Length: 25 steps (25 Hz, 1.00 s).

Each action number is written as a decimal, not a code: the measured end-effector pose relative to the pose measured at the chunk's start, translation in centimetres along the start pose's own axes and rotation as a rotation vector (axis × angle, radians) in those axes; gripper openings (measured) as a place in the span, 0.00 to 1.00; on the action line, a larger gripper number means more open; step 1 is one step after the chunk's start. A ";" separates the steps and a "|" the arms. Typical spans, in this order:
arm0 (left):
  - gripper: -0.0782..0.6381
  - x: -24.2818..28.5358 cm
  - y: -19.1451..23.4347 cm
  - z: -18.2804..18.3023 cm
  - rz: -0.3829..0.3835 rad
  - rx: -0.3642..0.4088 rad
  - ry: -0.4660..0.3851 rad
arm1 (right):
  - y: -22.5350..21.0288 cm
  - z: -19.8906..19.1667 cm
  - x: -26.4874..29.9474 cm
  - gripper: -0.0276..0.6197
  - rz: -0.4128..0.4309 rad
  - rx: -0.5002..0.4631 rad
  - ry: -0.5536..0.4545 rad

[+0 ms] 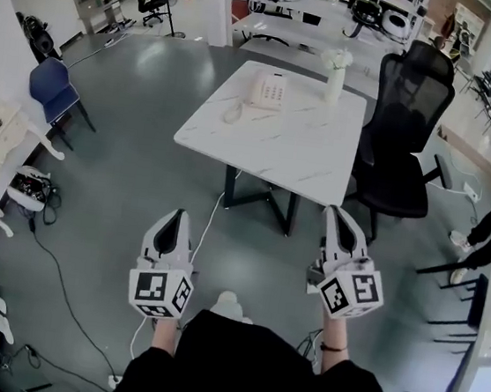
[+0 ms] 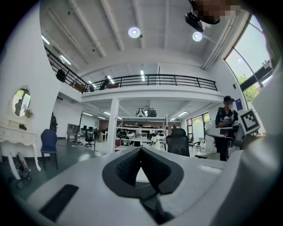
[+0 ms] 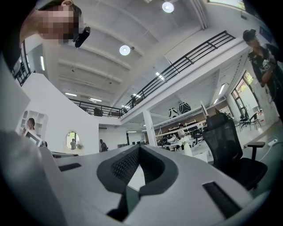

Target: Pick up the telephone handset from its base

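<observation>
My left claw [image 1: 175,215] and right claw [image 1: 334,214] are both closed on nothing, well short of the one desk [image 1: 313,155]. Only the head view shows the one telephone handset [image 1: 260,89], lying on its base at twelve o'clock. One vase [image 1: 335,76] stands at one o'clock.

- We see our right tongs [image 3: 139,148] with the tips together and nothing between them.
- A black office chair [image 3: 227,145] stands at right.
- A person [image 3: 261,57] shows at upper right.
</observation>
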<state>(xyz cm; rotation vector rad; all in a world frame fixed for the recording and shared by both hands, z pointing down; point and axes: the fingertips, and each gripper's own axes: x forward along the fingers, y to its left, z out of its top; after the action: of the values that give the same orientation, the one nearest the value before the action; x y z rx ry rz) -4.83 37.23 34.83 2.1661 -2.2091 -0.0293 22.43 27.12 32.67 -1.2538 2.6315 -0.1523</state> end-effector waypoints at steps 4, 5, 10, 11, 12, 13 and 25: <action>0.11 2.2 0.5 0.0 -0.002 0.001 0.017 | -0.7 -0.8 2.4 0.03 0.008 0.011 0.020; 0.11 2.8 0.6 -0.3 -0.004 0.001 0.024 | -0.8 -1.2 3.1 0.03 0.011 0.013 0.026; 0.11 7.0 2.0 -1.0 -0.020 -0.002 0.037 | -1.7 -2.7 7.2 0.03 0.015 0.020 0.041; 0.11 8.0 2.4 -1.1 -0.024 -0.003 0.038 | -2.0 -3.0 8.2 0.03 0.012 0.021 0.044; 0.11 9.0 2.9 -1.2 -0.028 -0.003 0.040 | -2.2 -3.2 9.1 0.03 0.007 0.022 0.047; 0.11 10.1 3.4 -1.2 -0.033 -0.004 0.043 | -2.5 -3.4 10.2 0.03 0.002 0.023 0.048; 0.11 23.9 8.8 -0.6 -0.118 -0.014 0.030 | -5.6 -4.8 22.8 0.03 -0.065 0.007 0.036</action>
<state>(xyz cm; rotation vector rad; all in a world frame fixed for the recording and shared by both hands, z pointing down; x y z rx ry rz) -14.01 13.51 36.32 2.2707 -2.0575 -0.0158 11.55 5.92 34.82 -1.3476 2.6188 -0.1958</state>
